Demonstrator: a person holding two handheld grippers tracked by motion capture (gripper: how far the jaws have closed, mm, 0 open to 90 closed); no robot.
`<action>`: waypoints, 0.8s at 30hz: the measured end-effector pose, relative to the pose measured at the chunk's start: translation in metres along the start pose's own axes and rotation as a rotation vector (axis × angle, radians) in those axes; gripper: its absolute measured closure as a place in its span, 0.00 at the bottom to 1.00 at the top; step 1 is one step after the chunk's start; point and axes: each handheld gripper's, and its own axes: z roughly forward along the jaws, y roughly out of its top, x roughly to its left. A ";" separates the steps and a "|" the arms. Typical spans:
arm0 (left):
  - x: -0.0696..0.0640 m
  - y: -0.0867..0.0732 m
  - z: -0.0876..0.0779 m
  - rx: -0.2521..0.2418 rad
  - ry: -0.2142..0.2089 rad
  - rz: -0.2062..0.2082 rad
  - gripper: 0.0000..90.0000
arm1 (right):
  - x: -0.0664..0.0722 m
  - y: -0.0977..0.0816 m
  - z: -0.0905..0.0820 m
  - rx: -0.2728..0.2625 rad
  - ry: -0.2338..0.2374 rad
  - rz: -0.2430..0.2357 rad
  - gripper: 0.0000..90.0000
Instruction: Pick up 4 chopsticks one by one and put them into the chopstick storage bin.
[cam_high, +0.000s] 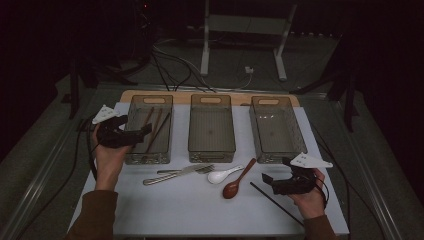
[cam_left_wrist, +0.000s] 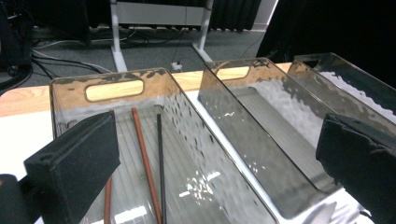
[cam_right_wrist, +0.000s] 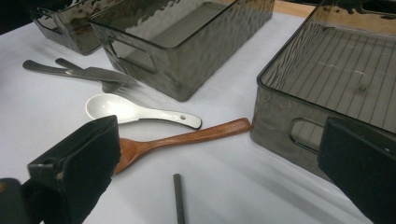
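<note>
Left gripper (cam_high: 142, 131), high view: jaws apart and holding nothing, hovering over the near end of the left smoked clear plastic bin (cam_high: 136, 152), where thin brown and black chopsticks (cam_high: 158, 131) lie under its tips. Right gripper (cam_high: 268, 181) also spread and empty, low over the white mat; loose black chopstick (cam_high: 276, 202) just beside and below it, red-brown wooden spoon (cam_high: 239, 179) and white ceramic spoon (cam_high: 224, 174) just off its tips.

Left gripper view: jaws wide, nothing between; chopsticks (cam_left_wrist: 145, 163) straight ahead inside the bin. Risk, as I judge it: dropping lower could clip the bin wall and shove it.

Right gripper view: jaws wide, empty; black chopstick (cam_right_wrist: 179, 198) centred between them, wooden spoon (cam_right_wrist: 182, 140) just beyond. Risk: thin stick lying flat may roll or slip from the pads; closing too far forward could nudge the spoon.
</note>
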 end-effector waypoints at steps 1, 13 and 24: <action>-0.002 -0.002 -0.003 -0.008 0.006 0.008 0.01 | 0.000 0.000 0.000 0.003 -0.001 0.000 0.00; -0.015 -0.038 -0.024 -0.027 0.008 0.034 0.01 | -0.005 0.002 -0.003 0.060 -0.012 -0.028 0.00; -0.023 -0.068 -0.038 -0.052 -0.001 0.053 0.01 | -0.006 0.004 -0.001 0.098 0.006 -0.034 0.00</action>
